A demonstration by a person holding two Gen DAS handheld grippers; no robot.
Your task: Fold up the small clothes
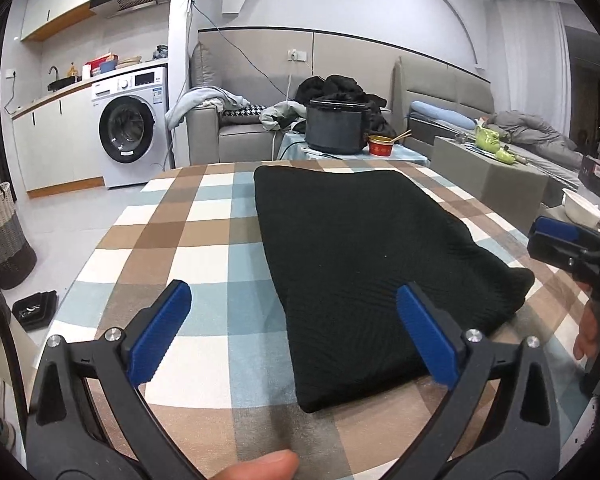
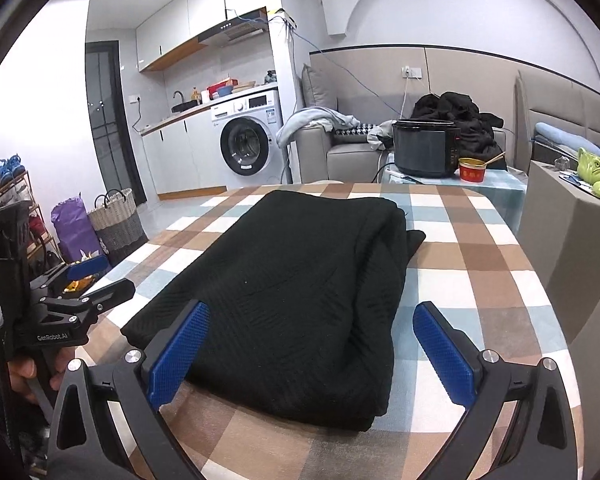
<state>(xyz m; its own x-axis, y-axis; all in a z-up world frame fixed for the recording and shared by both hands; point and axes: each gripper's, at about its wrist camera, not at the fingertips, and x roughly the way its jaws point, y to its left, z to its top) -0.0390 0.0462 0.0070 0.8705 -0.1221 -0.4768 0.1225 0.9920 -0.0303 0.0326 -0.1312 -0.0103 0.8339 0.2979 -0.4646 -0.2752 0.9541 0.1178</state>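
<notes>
A black knit garment (image 1: 360, 256) lies folded into a thick rectangle on the checked tablecloth (image 1: 196, 240); it also shows in the right wrist view (image 2: 296, 280). My left gripper (image 1: 296, 316) is open and empty, hovering over the garment's near left corner. My right gripper (image 2: 312, 328) is open and empty above the garment's near right part. The right gripper also shows at the right edge of the left wrist view (image 1: 560, 244), and the left gripper at the left edge of the right wrist view (image 2: 96, 276).
A black cooker pot (image 1: 336, 124) and a red bowl (image 1: 381, 145) stand on a small table behind. A washing machine (image 1: 130, 128), a grey sofa (image 1: 240, 120) and a woven basket (image 1: 2, 236) lie beyond. A grey box (image 2: 572, 240) stands at the table's right.
</notes>
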